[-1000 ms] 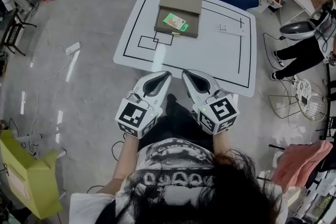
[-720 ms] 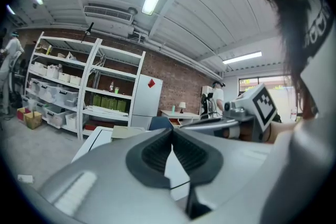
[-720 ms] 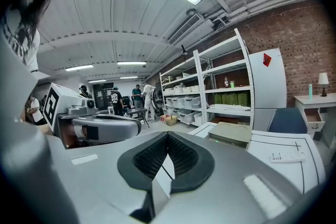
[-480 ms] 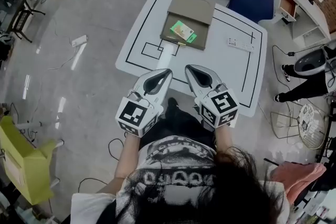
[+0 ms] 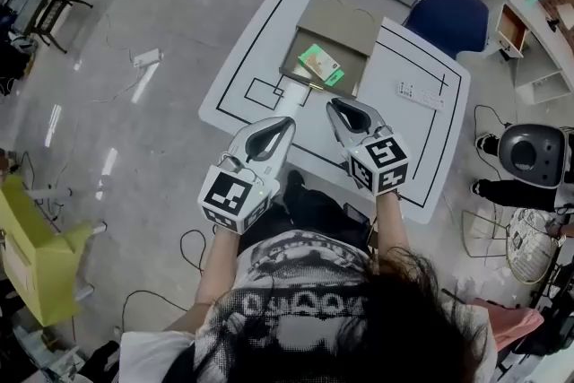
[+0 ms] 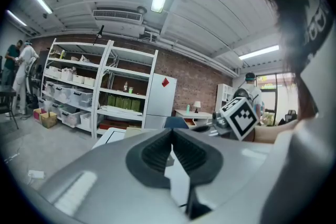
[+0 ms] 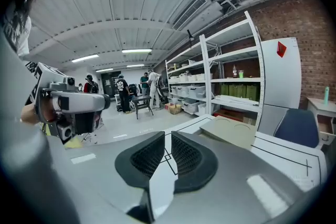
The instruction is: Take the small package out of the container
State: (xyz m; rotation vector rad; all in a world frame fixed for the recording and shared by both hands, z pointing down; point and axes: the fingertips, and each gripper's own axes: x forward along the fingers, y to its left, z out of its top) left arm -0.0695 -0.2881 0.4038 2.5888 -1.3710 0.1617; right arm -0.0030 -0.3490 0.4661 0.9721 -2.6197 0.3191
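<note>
A flat brown cardboard container (image 5: 316, 58) lies open on the white table (image 5: 395, 126), its lid (image 5: 343, 16) folded back. Inside it rests the small green package (image 5: 320, 64). My right gripper (image 5: 334, 106) reaches over the table's near part, just short of the container; its jaws are opening, a narrow gap shows, and nothing is between them. My left gripper (image 5: 285, 123) hangs at the table's near edge, shut and empty. In the right gripper view the container's lid (image 7: 236, 134) lies ahead past the jaws.
A white remote-like strip (image 5: 420, 94) lies on the table's right side. A blue chair (image 5: 451, 18) stands behind the table. A yellow-green box (image 5: 36, 256) sits on the floor at the left. Shelving (image 7: 220, 81) lines the far wall.
My right gripper has moved forward over the table towards the container. The left gripper has stayed close to my body. The head view has swung, so the table sits nearer.
</note>
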